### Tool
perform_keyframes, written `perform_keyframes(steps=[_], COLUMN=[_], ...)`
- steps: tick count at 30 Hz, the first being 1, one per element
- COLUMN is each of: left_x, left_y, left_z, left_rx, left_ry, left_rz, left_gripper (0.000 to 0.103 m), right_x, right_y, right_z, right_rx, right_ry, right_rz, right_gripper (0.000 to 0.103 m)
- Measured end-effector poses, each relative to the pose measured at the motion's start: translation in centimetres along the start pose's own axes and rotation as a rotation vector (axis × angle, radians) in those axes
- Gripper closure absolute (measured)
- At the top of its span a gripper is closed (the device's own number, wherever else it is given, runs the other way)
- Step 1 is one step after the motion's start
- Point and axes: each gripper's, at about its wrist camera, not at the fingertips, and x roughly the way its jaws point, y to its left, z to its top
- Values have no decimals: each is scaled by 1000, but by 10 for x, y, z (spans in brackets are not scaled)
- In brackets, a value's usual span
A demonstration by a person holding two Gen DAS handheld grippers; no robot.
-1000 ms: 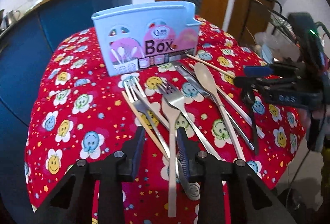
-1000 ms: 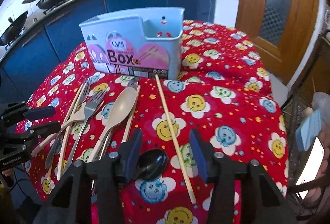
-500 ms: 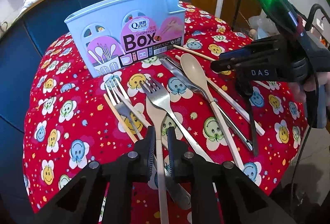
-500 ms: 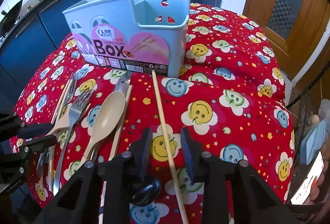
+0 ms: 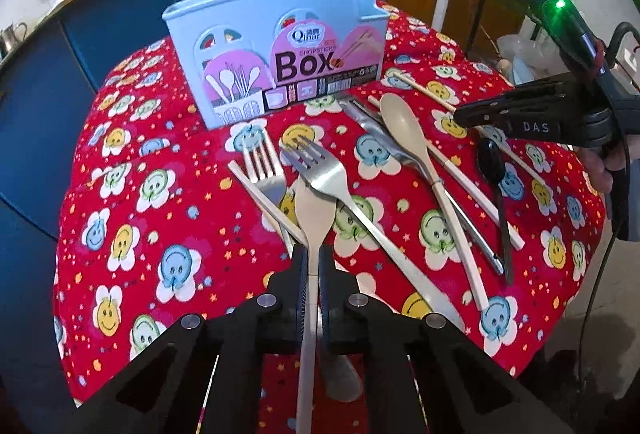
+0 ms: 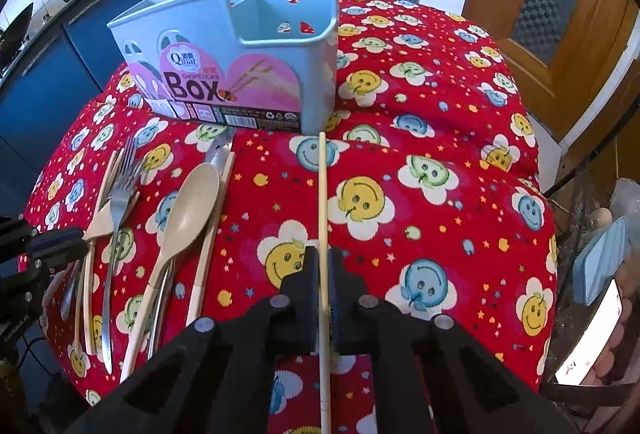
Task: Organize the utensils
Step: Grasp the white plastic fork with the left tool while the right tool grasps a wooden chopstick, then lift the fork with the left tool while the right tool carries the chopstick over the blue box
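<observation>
Both grippers close over the last second, each around a utensil on the red cloth (image 5: 132,194). Going left to right: the left gripper (image 5: 313,262), low at the near edge, has its jaws closing on the handle of a beige fork (image 5: 314,218); the pads look pressed against the handle. Its handle runs straight back between the fingers and its head points toward the box (image 5: 276,58). Two steel forks (image 5: 320,170) lie touching it, one partly across its head. Right of them, a beige spoon (image 5: 404,126) lies over a knife and a chopstick, and a black spoon (image 5: 492,162) lies near the right edge.

At the right, the right gripper (image 6: 324,274) stands clamped on the lone chopstick (image 6: 323,194), gripped toward its near end. The stick's long axis runs from the near edge straight away from the gripper, its far tip just beside the front right corner of the box (image 6: 248,46).

The box stands upright toward the far edge, with open compartments showing from the right wrist view. It lies dead ahead of both grippers. The right hand appears the nearer to its end compartment. Each piece will likely need lifting and tipping upright, handle end down or up, to drop in.
</observation>
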Motion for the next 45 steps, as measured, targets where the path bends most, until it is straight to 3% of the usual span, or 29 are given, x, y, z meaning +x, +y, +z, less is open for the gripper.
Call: perform_keyframes(steps=[10,20,31,40,45], left_x=[9,-8,-43,-71,-43], left_y=[0,10,38,48,51], left_z=[9,1,-12,0,4], left_rx=[18,-28,-150,-251,-272], left_ry=[92,57,-29,-242,-149], left_rz=[9,-37,-60,-155,-95], left_gripper=[90,97,97,98,97], right_x=[7,10,-37,-76,-78], right_y=[-4,-1,2,14,18], right_z=[11,15,5,7,7], right_rx=[21,-3,67,89,104], right_ry=[62,54,-152,-370,-384], right_rz=[30,24,123,212,257], right_gripper=[96,97,97,97,97])
